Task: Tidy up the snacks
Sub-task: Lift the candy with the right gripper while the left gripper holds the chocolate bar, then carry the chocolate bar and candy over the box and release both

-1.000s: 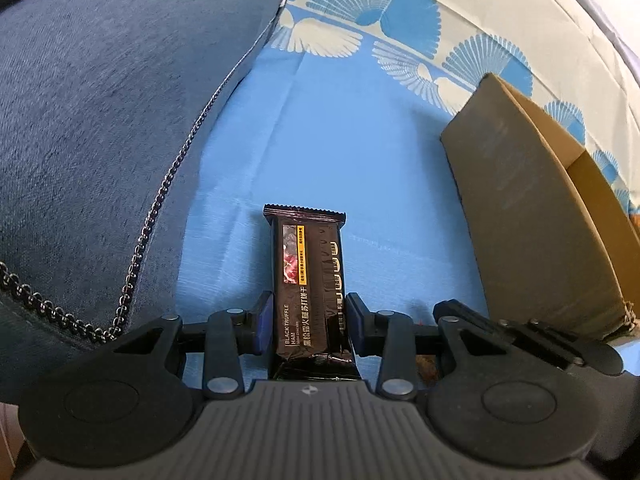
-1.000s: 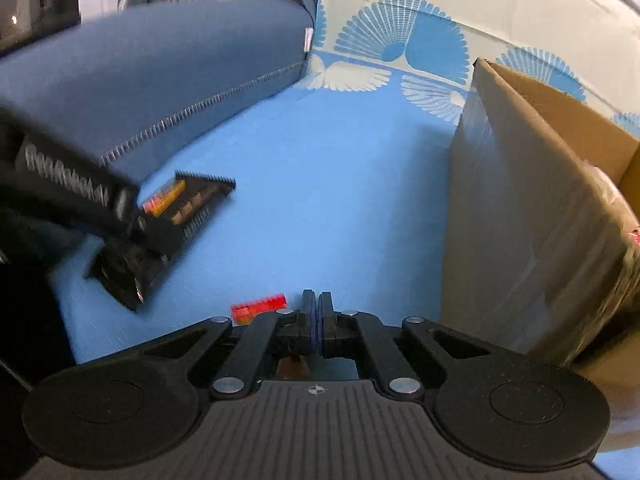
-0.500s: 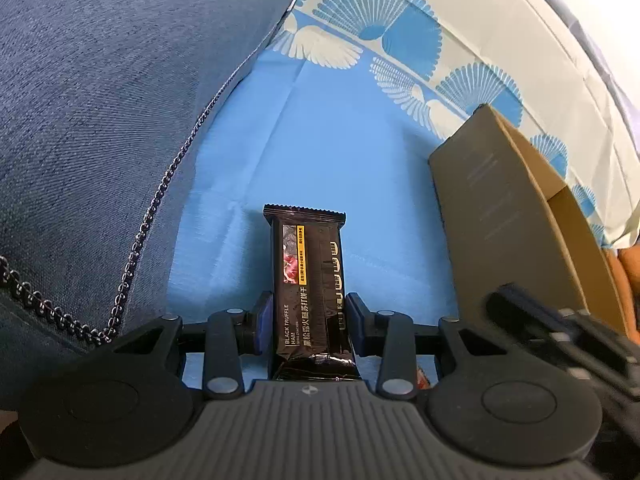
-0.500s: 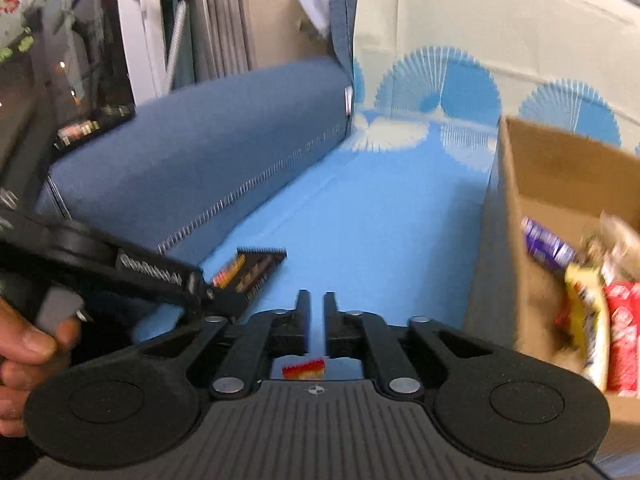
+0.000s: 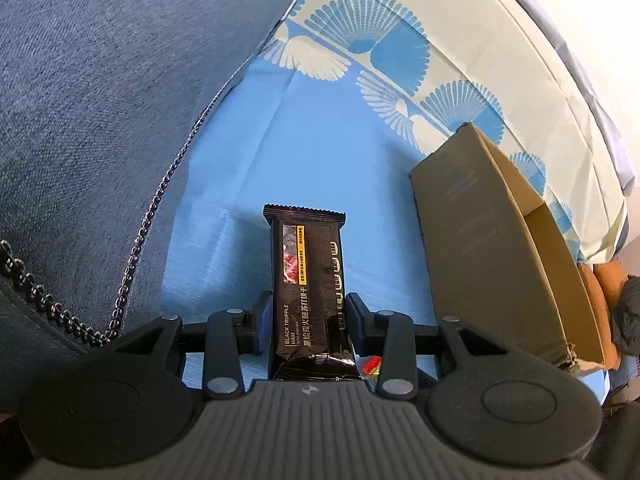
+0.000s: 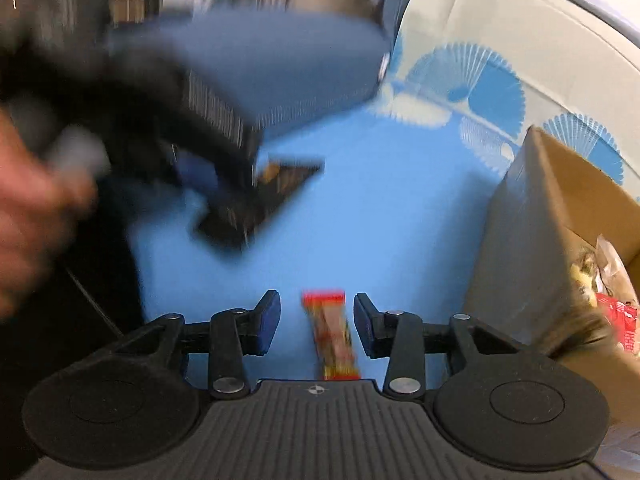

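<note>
Right gripper (image 6: 316, 322), pinched shut before, now gapes around the red snack bar (image 6: 332, 332); left gripper (image 5: 307, 322) clamps the black cracker pack (image 5: 308, 288), level

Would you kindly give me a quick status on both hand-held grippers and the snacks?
Left hand-held gripper shut on black bar. Right hand-held gripper open, red bar between its fingers on the blue sheet. Box to the right, path clear.

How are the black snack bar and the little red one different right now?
The black snack bar is clamped in the left gripper; the red snack bar lies loose on the blue sheet between the open right gripper. The black one looks bigger. Both are sealed wrappers outside the cardboard box.
</note>
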`<state>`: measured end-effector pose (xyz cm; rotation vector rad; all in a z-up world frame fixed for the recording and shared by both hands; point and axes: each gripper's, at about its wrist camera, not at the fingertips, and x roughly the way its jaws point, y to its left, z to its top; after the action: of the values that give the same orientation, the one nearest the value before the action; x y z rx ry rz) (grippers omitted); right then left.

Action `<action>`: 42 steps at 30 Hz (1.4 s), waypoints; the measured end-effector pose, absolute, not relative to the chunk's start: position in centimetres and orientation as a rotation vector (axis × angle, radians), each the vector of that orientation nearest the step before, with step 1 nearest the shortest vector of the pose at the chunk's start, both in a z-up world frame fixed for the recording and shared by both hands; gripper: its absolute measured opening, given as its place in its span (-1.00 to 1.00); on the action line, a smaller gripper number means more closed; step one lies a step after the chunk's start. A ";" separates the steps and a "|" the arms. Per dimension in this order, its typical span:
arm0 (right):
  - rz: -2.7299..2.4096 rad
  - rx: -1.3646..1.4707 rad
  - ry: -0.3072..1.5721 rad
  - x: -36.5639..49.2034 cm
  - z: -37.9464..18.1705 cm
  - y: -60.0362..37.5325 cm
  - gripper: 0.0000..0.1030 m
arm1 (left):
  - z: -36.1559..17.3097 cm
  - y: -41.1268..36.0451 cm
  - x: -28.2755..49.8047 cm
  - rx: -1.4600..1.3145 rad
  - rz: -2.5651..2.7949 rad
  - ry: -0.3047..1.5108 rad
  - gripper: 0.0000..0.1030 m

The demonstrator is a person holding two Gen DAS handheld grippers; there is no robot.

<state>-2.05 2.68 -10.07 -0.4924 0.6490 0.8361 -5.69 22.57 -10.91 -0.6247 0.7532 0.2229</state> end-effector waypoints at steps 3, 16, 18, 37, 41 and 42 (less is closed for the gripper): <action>0.761 -0.509 0.674 -1.4 -12.0 3.5 -0.10 | -10.8 22.4 -5.7 -0.605 0.218 0.753 -0.19; 0.822 -0.290 0.615 -0.8 -7.8 2.2 -0.67 | -10.2 21.5 -5.5 -0.538 0.242 0.719 -0.19; 0.811 -0.254 0.568 -0.6 -6.2 1.7 -0.67 | -9.9 21.4 -5.7 -0.529 0.248 0.694 -0.19; 0.350 0.117 0.281 7.4 2.9 -13.2 -0.66 | 4.6 7.2 6.2 -0.355 0.046 0.476 -0.17; 0.275 0.138 0.347 9.5 2.2 -15.4 -0.04 | 5.8 4.3 7.8 -0.289 0.013 0.455 0.35; 0.253 0.149 0.357 9.8 2.0 -15.9 0.50 | 5.9 4.0 7.5 -0.276 0.013 0.447 0.36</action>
<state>9.79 -15.92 2.02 0.1495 0.3574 0.2531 7.53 4.02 5.88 -0.2760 0.4471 0.0134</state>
